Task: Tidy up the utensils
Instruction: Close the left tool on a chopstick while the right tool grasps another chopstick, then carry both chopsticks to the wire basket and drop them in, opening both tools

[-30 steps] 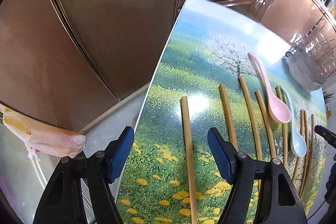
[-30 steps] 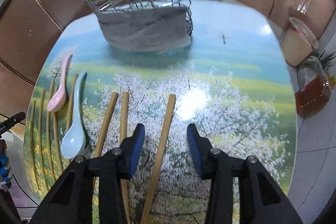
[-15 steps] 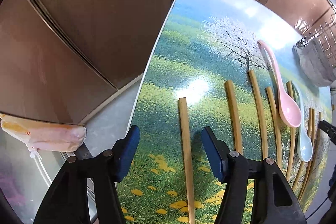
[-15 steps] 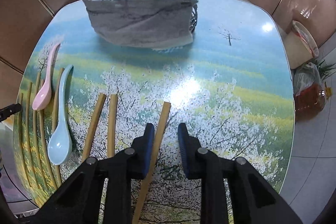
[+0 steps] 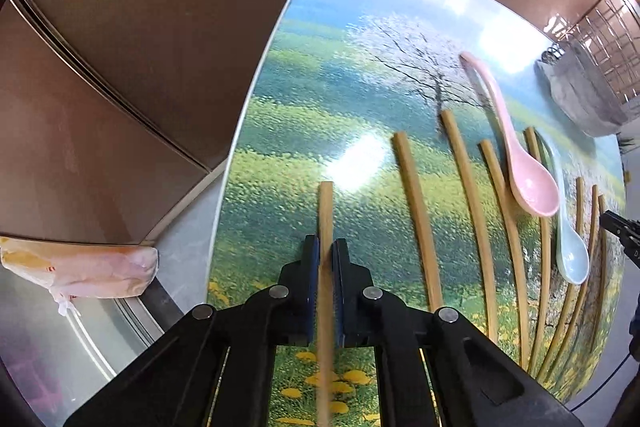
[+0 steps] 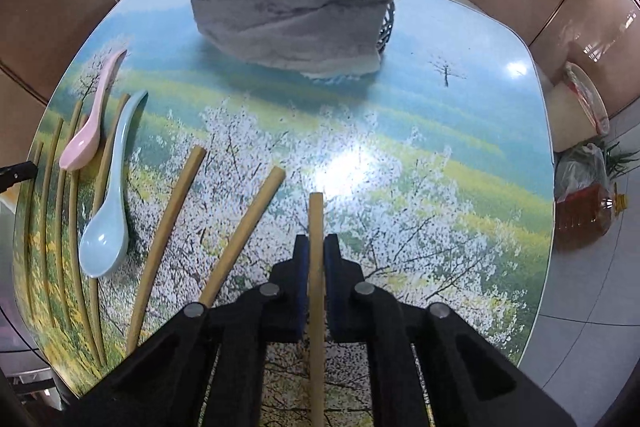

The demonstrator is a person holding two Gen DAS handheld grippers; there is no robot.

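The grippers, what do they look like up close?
The left gripper and right gripper look alike: chunky black plastic arms joined by round silver rivets, with flat blue pads on the inner faces of the fingers. No cables, markings or sleeves show.

Glossy landscape-printed tabletop [image 6: 460, 131]: bamboo chopsticks [image 6: 170, 223] laid side by side; pink ceramic spoon [image 6: 94, 119], pale-blue ceramic spoon [image 6: 110, 223]; grey-cloth-wrapped wire basket [image 6: 288, 19] at far edge.

no readable text, labels, brands or numbers on anything in view
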